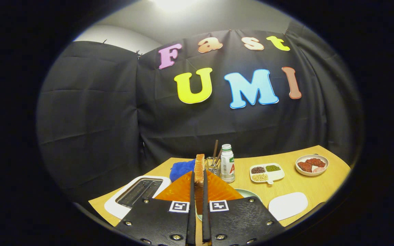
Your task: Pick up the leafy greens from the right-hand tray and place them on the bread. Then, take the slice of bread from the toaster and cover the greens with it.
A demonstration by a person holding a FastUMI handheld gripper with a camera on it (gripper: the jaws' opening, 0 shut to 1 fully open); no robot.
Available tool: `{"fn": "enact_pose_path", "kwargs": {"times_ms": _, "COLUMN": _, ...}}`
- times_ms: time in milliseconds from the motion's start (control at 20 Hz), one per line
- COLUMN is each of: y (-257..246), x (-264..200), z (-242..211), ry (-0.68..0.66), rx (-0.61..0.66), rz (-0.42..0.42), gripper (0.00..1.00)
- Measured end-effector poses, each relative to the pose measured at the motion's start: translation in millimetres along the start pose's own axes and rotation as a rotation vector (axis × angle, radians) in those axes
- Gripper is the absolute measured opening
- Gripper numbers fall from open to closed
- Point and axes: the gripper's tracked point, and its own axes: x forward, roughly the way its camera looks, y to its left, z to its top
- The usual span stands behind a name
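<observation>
Gripper view: gripper (199, 181) clamps an upright bread slice (199, 168) edge-on, raised level above the counter (296, 188).
Toaster (139, 193) lies at 9 o'clock of the fingers, bottle (227, 167) at 1 o'clock.

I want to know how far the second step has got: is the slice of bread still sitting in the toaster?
No: the slice of bread stands on edge, clamped between the gripper fingers, and the toaster slots look empty.

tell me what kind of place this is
Likely a staged kitchen-table booth: a wooden table with a toaster and divided snack dish, black cloth behind. The hand-held gripper pinches a bread slice.
</observation>
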Motion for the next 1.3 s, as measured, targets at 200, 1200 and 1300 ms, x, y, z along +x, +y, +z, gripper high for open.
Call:
{"fn": "enact_pose_path", "kwargs": {"times_ms": 200, "y": -24.8, "x": 7.9, "z": -14.6, "ry": 0.020, "rx": 0.011, "rz": -0.049, "gripper": 0.07}}
{"fn": "enact_pose_path", "kwargs": {"times_ms": 1200, "y": -28.9, "x": 62.8, "z": -93.7, "ry": 0.086, "rx": 0.239, "rz": -0.095, "gripper": 0.08}}
{"fn": "enact_pose_path", "kwargs": {"times_ms": 1300, "y": -34.5, "x": 62.0, "z": -98.1, "ry": 0.099, "rx": 0.231, "rz": -0.105, "gripper": 0.08}}
